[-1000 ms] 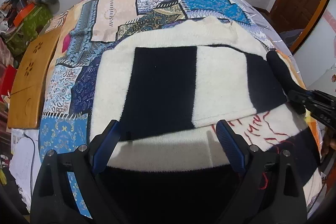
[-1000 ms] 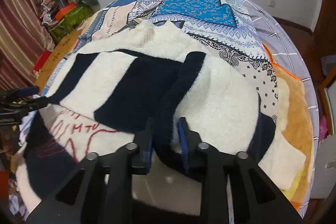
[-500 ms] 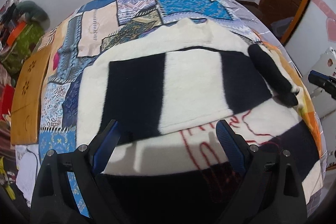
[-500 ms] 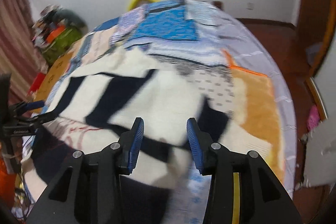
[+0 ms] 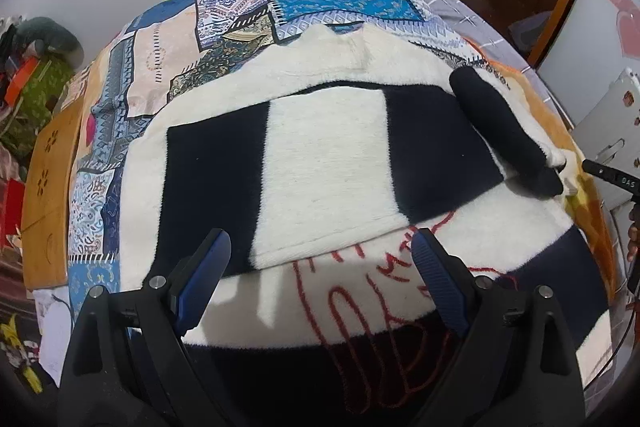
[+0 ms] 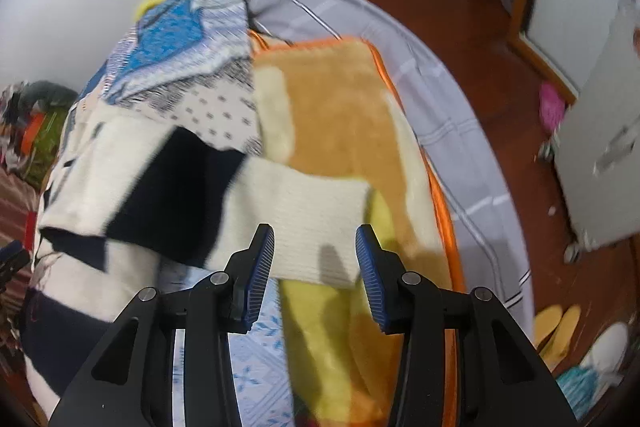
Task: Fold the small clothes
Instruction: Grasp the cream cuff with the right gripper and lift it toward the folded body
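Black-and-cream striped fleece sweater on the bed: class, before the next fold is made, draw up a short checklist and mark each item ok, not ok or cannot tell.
1. Left sleeve folded across the black-and-cream striped fleece sweater: ok, it lies flat over the chest.
2. Right sleeve folded in: not ok, it reaches out over the orange plush blanket.
3. Right gripper free to grasp: ok, open above the cream cuff, nothing held.
4. Left gripper free: ok, open wide above the red stitching.
5. Collar flat: ok.
6. Hem even: cannot tell, hidden behind the grippers.
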Demonstrator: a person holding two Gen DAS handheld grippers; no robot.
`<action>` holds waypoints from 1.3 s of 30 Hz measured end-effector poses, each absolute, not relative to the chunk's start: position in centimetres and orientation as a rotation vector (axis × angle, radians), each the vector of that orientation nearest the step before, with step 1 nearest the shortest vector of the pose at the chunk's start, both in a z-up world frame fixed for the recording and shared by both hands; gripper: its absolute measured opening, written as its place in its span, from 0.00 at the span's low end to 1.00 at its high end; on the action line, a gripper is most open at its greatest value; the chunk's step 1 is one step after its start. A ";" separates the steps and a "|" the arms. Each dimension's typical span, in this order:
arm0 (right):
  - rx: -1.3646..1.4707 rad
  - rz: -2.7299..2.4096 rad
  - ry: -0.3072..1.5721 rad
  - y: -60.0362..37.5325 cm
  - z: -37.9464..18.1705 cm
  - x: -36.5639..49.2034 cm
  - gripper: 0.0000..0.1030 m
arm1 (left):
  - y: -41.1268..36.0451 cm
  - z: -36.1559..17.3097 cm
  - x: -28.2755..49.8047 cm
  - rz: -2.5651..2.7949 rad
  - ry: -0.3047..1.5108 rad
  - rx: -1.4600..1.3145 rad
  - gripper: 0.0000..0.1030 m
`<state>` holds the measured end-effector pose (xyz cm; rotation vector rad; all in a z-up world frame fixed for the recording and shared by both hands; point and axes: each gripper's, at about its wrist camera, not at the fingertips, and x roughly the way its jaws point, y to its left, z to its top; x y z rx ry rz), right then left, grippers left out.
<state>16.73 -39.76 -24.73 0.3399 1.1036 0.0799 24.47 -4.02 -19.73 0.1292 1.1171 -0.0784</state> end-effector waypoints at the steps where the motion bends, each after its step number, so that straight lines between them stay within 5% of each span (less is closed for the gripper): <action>1: 0.351 0.080 1.116 -39.8 -25.4 16.8 0.38 | -4.3 -19.8 24.6 -0.078 1.120 0.135 0.89; 10: 0.397 0.092 1.146 -40.1 -29.1 17.7 0.40 | -5.4 -20.3 25.0 -0.078 1.139 0.162 0.89; 17: 0.400 0.115 1.123 -40.2 -29.0 17.7 0.13 | -5.9 -20.5 25.2 -0.081 1.143 0.166 0.89; 21: 0.390 0.133 1.101 -39.6 -28.1 17.6 0.11 | -5.9 -20.4 25.0 -0.084 1.140 0.166 0.89; 39: 0.300 0.362 0.789 -31.0 -12.2 18.2 0.10 | -1.5 -18.4 22.9 -0.050 1.077 0.072 0.89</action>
